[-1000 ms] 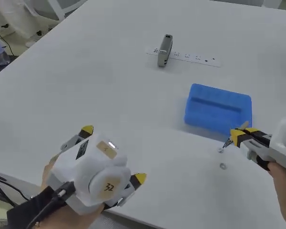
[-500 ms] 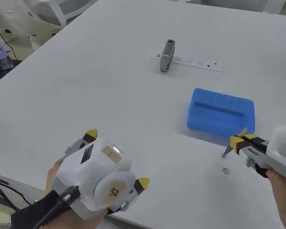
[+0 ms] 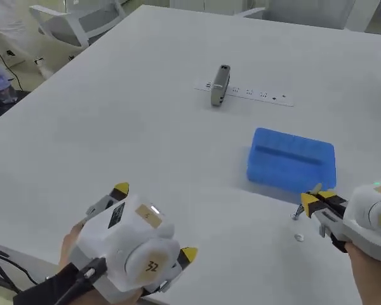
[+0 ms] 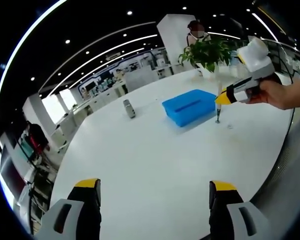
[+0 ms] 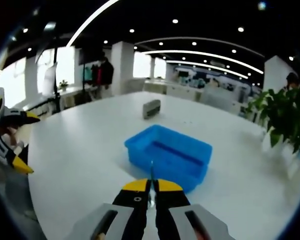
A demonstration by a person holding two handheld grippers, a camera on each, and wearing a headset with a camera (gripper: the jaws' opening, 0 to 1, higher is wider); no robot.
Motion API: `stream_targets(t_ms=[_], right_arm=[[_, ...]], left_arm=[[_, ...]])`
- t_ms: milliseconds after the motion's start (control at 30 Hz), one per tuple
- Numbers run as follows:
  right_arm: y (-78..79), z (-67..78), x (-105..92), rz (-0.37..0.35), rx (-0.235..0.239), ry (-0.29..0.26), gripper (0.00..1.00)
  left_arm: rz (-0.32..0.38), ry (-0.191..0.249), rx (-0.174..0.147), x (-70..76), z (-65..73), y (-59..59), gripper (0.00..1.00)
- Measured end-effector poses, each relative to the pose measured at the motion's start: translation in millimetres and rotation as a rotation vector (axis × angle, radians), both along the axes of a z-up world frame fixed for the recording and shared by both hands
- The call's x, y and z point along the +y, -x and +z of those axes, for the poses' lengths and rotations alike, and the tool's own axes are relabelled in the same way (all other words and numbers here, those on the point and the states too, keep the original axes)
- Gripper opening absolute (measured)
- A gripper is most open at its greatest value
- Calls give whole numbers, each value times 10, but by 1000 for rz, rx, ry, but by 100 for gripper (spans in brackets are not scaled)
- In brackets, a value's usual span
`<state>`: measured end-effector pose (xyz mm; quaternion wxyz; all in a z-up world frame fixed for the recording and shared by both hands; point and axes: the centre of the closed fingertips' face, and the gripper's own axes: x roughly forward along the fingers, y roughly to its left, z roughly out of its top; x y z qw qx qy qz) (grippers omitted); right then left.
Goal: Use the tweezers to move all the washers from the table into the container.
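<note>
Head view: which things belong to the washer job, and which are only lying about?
Job: tweezers in the closed right gripper; washer on the table; blue container.
Lying about: power strip; grey device at its left end.

The open blue container (image 3: 291,170) stands upright; tweezers (image 3: 298,212) slant tip-down beside its near wall; one small washer (image 3: 298,238) (lying flat) sits nearby.
</note>
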<state>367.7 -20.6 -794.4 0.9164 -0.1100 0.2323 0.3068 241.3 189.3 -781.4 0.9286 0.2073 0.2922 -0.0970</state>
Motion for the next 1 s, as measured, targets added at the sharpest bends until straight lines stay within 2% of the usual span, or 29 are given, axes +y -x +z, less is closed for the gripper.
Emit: stream_targets(t_ms=[267, 533, 700, 767, 900, 1000], right_arm=[[-85, -39, -106, -26, 55, -16, 0], [-49, 2, -134, -29, 59, -25, 0], [-19, 138, -121, -25, 47, -40, 0], [-30, 191, -103, -26, 46, -63, 0], [10, 344, -43, -20, 34, -83, 0], [16, 513, 2, -10, 4, -85, 0]], left_arm=[[-1, 0, -7, -3, 16, -2, 92], [8, -4, -15, 19, 30, -6, 92], [7, -10, -17, 18, 34, -4, 92], [3, -14, -14, 12, 28, -2, 92], [0, -24, -16, 12, 28, -3, 92], [2, -28, -20, 19, 32, -5, 92]])
